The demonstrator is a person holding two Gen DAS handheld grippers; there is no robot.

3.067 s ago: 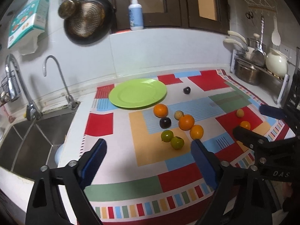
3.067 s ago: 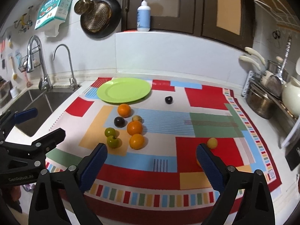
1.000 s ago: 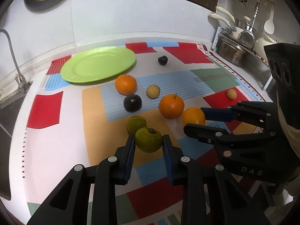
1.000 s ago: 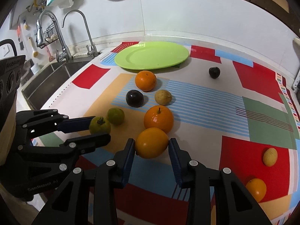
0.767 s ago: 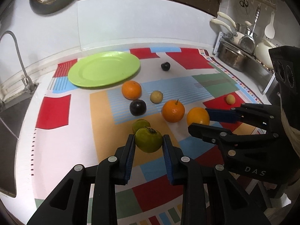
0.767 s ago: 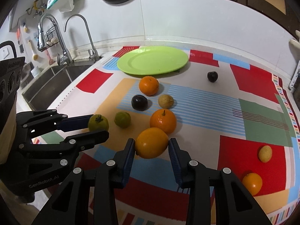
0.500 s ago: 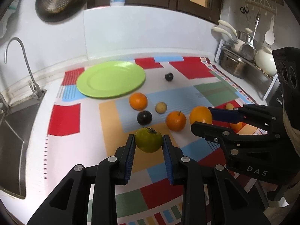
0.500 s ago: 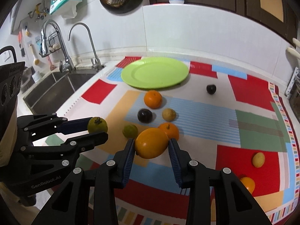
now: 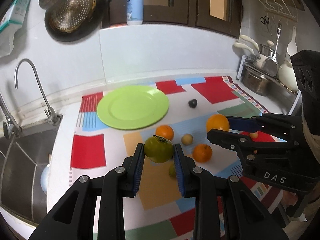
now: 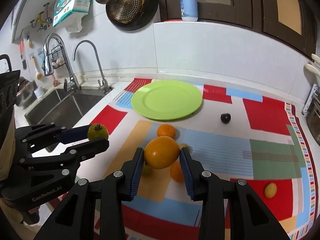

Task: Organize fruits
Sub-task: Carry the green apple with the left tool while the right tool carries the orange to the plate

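My left gripper (image 9: 159, 152) is shut on a green fruit (image 9: 159, 149) and holds it above the mat; it also shows in the right wrist view (image 10: 98, 133). My right gripper (image 10: 161, 157) is shut on a large orange (image 10: 161, 155), held above the mat, also visible in the left wrist view (image 9: 218, 122). An empty green plate (image 9: 133, 107) lies at the back of the mat. Two oranges (image 9: 164, 132) (image 9: 202, 153), a small yellowish fruit (image 9: 187, 139), a small green fruit (image 9: 172, 171) and a dark plum (image 9: 192, 103) lie on the mat.
A sink (image 10: 60, 106) with taps (image 10: 88, 64) is left of the colourful mat (image 10: 270, 116). A small yellow fruit (image 10: 270, 189) lies at the right. Pots and utensils (image 9: 258, 80) stand at the far right. A pan (image 9: 70, 16) hangs on the wall.
Both grippers have lifted their fruits higher above the mat and tilted up, so the plate and wall sit more centrally in view. Both stay shut.
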